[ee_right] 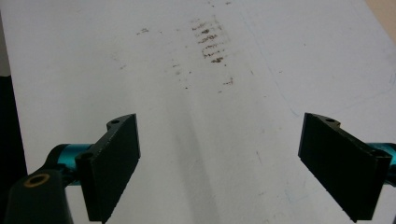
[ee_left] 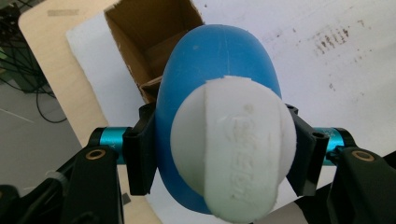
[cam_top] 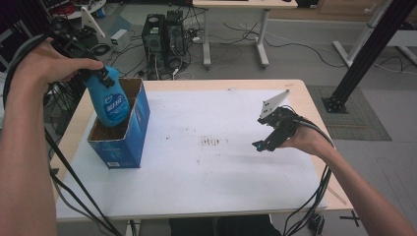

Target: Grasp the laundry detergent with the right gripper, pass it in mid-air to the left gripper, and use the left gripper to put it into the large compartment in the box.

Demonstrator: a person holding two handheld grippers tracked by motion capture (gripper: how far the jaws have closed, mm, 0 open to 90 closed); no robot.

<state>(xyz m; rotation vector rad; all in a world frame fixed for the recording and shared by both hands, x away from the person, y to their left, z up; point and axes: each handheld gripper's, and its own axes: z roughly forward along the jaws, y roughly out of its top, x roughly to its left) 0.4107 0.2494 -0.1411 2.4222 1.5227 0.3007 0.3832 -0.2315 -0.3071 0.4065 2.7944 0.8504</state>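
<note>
Blue plastic: the bottle (cam_top: 112, 101) has a rounded, smooth bright-blue body with a paler printed label on its front; the print is too small to read in the high view.
Cap: a white cap (ee_left: 233, 147) with a flat raised band across it and embossed marks that cannot be made out, seen end-on in the left gripper view.
Bottle's place: upright, slightly tilted, its lower part inside the open top of the box (cam_top: 121, 130), its upper part above the rim, at the table's left side.
Grip: the left gripper (cam_top: 98, 74) is clamped on the bottle just below the cap; in the left gripper view its black pads (ee_left: 140, 149) press the blue body from both sides.
Box: a tall blue carton with brown cardboard inside (ee_left: 149, 28), its top open, standing upright on the white sheet (cam_top: 211, 162) near the sheet's left edge.
Sheet: white, covering most of the wooden table (cam_top: 314, 105), with a patch of small brown marks (cam_top: 210, 142) near its middle.
Right gripper: the right gripper (cam_top: 259, 145) is held above the sheet's right part, well apart from the box; its jaws stand wide apart with nothing between them, bare sheet showing in the gap.
Beyond the table: computer towers (cam_top: 164, 34) and loose cables on the floor.
</note>
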